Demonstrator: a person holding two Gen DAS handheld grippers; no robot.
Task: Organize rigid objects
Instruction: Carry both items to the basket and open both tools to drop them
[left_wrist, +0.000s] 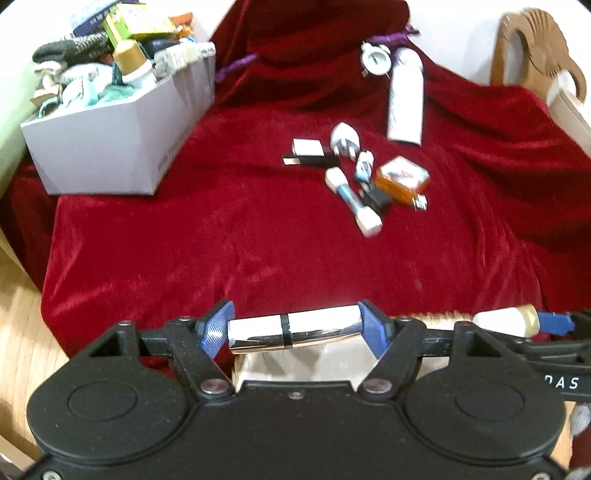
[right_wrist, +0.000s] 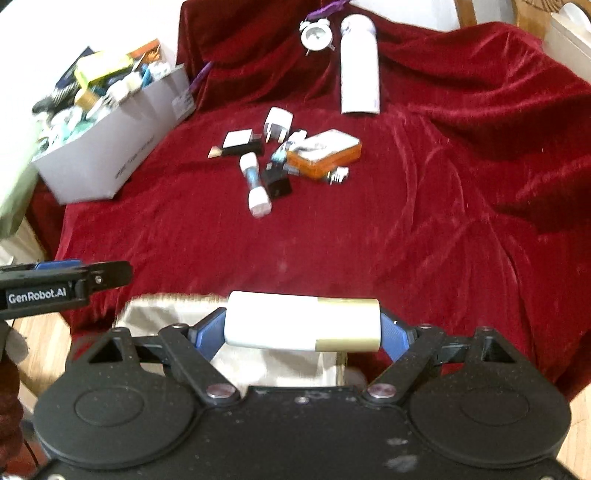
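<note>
I hold shiny silver metal tube with black band (left_wrist: 293, 331) clamped endwise in left gripper (left_wrist: 295, 325) jaws; white plastic cylinder with gold cap (right_wrist: 303, 320) clamped endwise in right gripper (right_wrist: 303, 325) jaws – both above near edge of red velvet cloth (left_wrist: 221, 240). Risks: smooth round ends could slip off pads; cylinders could roll on soft, rumpled velvet; overfull white cardboard box (left_wrist: 110, 147) – drop-in could bounce out.
</note>
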